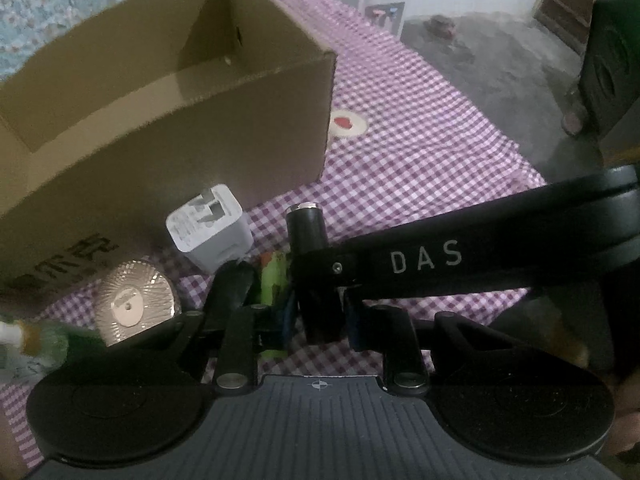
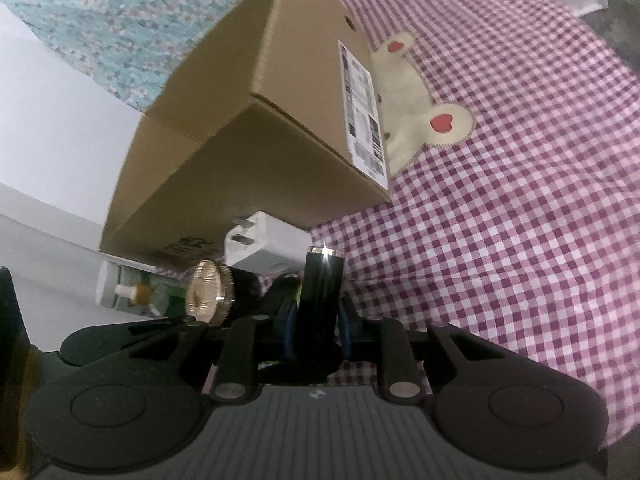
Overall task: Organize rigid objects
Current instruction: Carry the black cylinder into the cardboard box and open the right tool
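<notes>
Between the fingers of the right tool [image 2: 318, 336] stands a black cylinder [image 2: 320, 292] with a shiny metal cap, clamped upright, and the white charger [image 2: 262, 250] lies just beyond it against the foot of the open cardboard box [image 2: 256, 128]. The left tool [image 1: 296, 320] is closed on the same black cylinder (a green object [image 1: 274, 280] sits just left of it), with the right tool's arm marked DAS crossing in front. A round gold-rimmed lid [image 1: 134, 304] rests left of the left tool on the checked cloth [image 1: 420, 152].

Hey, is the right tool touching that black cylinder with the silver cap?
Touching. The right wrist view shows the black cylinder clamped between the right tool's blue pads, no gap either side.
</notes>
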Motion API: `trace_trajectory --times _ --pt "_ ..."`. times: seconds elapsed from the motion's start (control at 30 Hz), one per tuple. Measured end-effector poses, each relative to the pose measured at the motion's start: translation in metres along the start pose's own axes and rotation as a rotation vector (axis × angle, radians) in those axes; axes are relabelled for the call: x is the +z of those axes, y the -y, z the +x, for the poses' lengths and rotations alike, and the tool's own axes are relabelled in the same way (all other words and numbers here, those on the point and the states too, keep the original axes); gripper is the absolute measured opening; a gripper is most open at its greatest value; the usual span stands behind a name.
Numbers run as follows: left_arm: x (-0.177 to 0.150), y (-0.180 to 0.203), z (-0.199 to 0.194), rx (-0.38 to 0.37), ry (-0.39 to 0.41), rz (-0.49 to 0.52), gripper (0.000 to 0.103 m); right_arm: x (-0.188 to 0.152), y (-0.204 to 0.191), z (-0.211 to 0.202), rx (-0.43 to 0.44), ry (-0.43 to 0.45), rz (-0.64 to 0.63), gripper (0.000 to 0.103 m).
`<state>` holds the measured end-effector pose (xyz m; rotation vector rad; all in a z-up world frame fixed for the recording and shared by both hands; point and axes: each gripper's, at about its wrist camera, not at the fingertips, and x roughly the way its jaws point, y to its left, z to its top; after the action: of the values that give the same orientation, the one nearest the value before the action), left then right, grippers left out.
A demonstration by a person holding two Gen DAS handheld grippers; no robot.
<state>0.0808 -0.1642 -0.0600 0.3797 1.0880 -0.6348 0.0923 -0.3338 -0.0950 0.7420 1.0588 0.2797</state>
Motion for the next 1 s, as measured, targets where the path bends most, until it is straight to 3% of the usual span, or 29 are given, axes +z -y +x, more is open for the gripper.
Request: trace_trajectory --times 0.33,0.57,0.73,0.83,1.0 --pt "-0.010 0.009 -0.085 0.042 0.170 -0.011 0.023 -0.016 -0.048 -0.067 0.020 0.096 -0.078 0.024" --pt "0.009 -0.046 -0.144 0.138 0.280 -0.128 0.023 0.013 -0.138 -0.081 0.093 0.150 -0.284 0.024" --pt "0.037 -0.103 -0.143 0.206 0.247 -0.210 0.023 0.059 -0.192 -0.039 0.166 0.102 -0.353 0.023" --pt "0.052 -0.143 -0.124 0.226 0.182 -0.266 0.023 0.090 -0.210 0.006 0.190 0.003 -0.327 0.023" --pt "0.060 -0.193 -0.081 0.195 0.065 -0.353 0.023 0.134 -0.210 0.089 0.180 -0.181 -0.209 0.022"
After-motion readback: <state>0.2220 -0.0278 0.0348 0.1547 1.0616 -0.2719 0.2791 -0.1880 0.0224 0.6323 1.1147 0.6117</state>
